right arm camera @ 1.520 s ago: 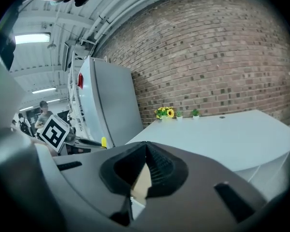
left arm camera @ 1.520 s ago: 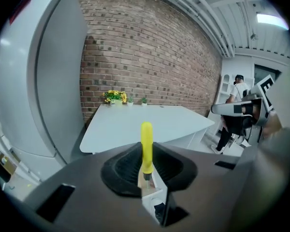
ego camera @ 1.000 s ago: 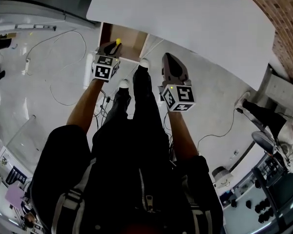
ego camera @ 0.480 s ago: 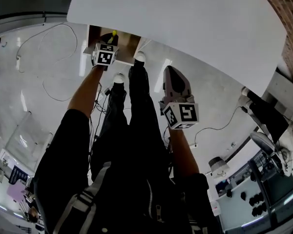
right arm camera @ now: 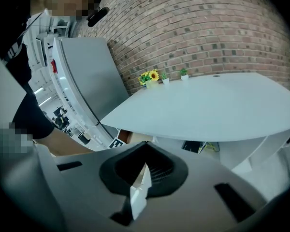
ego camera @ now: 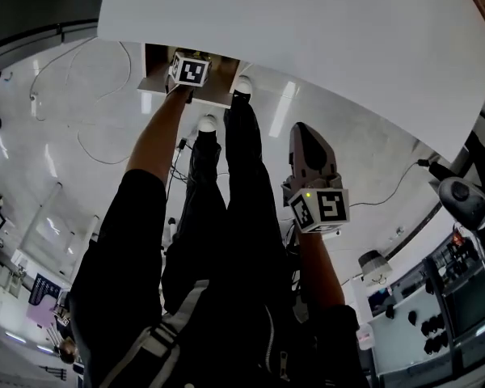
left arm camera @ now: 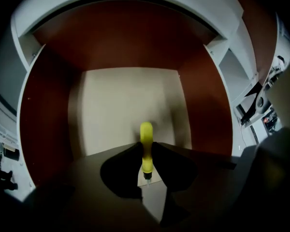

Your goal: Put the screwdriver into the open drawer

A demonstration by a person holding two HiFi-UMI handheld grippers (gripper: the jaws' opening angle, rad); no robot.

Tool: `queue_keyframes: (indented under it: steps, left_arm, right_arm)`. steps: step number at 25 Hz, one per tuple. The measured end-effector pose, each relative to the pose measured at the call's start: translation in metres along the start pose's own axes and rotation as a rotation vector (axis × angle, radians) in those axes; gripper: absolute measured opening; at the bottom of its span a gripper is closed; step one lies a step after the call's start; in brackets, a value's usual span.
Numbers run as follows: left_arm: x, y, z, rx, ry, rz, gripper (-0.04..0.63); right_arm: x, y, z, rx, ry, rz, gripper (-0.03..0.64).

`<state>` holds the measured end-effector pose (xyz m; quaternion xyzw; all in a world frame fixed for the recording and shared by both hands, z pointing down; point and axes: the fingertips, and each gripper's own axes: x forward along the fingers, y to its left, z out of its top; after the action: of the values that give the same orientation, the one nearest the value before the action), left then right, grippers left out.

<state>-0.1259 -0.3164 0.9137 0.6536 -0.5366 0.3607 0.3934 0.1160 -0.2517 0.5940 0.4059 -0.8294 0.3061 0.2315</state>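
The yellow screwdriver [left arm camera: 146,140] is being pinched in the narrowed jaws of the left gripper [left arm camera: 145,153], over the open drawer [left arm camera: 46,124]. The right gripper [right arm camera: 141,178] is being held near the white table [right arm camera: 208,110], jaws together, empty.

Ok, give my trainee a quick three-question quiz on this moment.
1. Fill in: the left gripper is shut on a screwdriver whose handle is ___.
2. The left gripper points into: A the open drawer; B a sink; C a basket.
3. True or false: the right gripper grips a tool as well.

Key: 1 yellow; 2 A; 3 false, its jaws are together with nothing between them.
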Motion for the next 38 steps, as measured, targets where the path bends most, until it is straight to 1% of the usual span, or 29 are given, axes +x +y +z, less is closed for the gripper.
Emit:
queue_keyframes:
  steps: [2, 5, 6, 7, 8, 10, 11, 12, 13, 14, 15, 18, 21, 23, 24, 28, 33, 36, 38]
  left_arm:
    - [0.007, 0.004, -0.004, 0.005, 0.022, 0.017, 0.083]
    - [0.009, 0.018, -0.002, -0.042, 0.042, 0.06, 0.083]
    - [0.011, 0.018, -0.002, -0.06, 0.053, 0.05, 0.083]
    - [0.016, 0.014, 0.001, -0.067, 0.046, 0.027, 0.083]
    - [0.022, 0.009, 0.011, -0.055, 0.002, -0.005, 0.083]
    - [0.031, 0.0, 0.039, -0.011, -0.129, -0.063, 0.084]
    - [0.03, 0.002, 0.04, -0.005, -0.127, -0.058, 0.084]
    - [0.025, 0.007, 0.029, -0.015, -0.061, -0.029, 0.083]
    - [0.017, 0.013, 0.013, -0.03, 0.025, 0.008, 0.083]
    - [0.01, 0.016, 0.002, -0.043, 0.08, 0.027, 0.083]
    - [0.005, 0.015, -0.003, -0.051, 0.093, 0.024, 0.083]
    - [-0.017, 0.01, -0.001, -0.042, 0.028, 0.018, 0.083]
    - [-0.046, 0.009, 0.001, -0.01, -0.034, 0.037, 0.083]
    - [-0.067, 0.001, 0.0, 0.015, -0.066, 0.029, 0.08]
    - [-0.078, -0.004, 0.0, 0.03, -0.08, 0.02, 0.069]
    - [-0.137, -0.017, -0.001, 0.096, -0.156, -0.029, 0.036]
    - [-0.224, -0.047, 0.016, 0.177, -0.308, -0.09, 0.025]
    - [-0.272, -0.061, 0.031, 0.244, -0.397, -0.085, 0.025]
    - [-0.301, -0.068, 0.033, 0.263, -0.441, -0.083, 0.025]
  right_arm:
    - [-0.003, -0.001, -0.003, 0.015, 0.006, -0.01, 0.006]
    - [-0.005, 0.0, -0.009, 0.029, 0.009, -0.015, 0.006]
    - [-0.007, 0.001, -0.011, 0.031, 0.01, -0.015, 0.006]
    - [-0.008, 0.001, -0.013, 0.033, 0.013, -0.017, 0.006]
    - [-0.011, 0.002, -0.015, 0.034, 0.018, -0.02, 0.006]
    - [-0.014, 0.003, -0.016, 0.036, 0.02, -0.025, 0.006]
    - [-0.015, 0.004, -0.017, 0.037, 0.014, -0.024, 0.006]
    - [-0.016, 0.005, -0.017, 0.037, 0.006, -0.023, 0.006]
    - [-0.016, 0.006, -0.017, 0.036, -0.001, -0.023, 0.006]
    - [-0.017, 0.008, -0.017, 0.035, -0.007, -0.022, 0.006]
    - [-0.018, 0.011, -0.017, 0.035, -0.012, -0.023, 0.006]
    - [-0.019, 0.018, -0.015, 0.036, -0.022, -0.033, 0.006]
    - [-0.018, 0.028, -0.016, 0.036, -0.046, -0.043, 0.006]
    - [-0.02, 0.035, -0.015, 0.024, -0.063, -0.048, 0.006]
    - [-0.022, 0.039, -0.015, 0.02, -0.072, -0.048, 0.006]
    - [-0.027, 0.063, -0.016, 0.005, -0.108, -0.035, 0.006]
    - [-0.046, 0.077, -0.016, -0.021, -0.146, -0.049, 0.006]
    - [-0.057, 0.08, -0.01, -0.038, -0.187, -0.057, 0.006]
    - [-0.065, 0.084, -0.009, -0.046, -0.205, -0.062, 0.006]
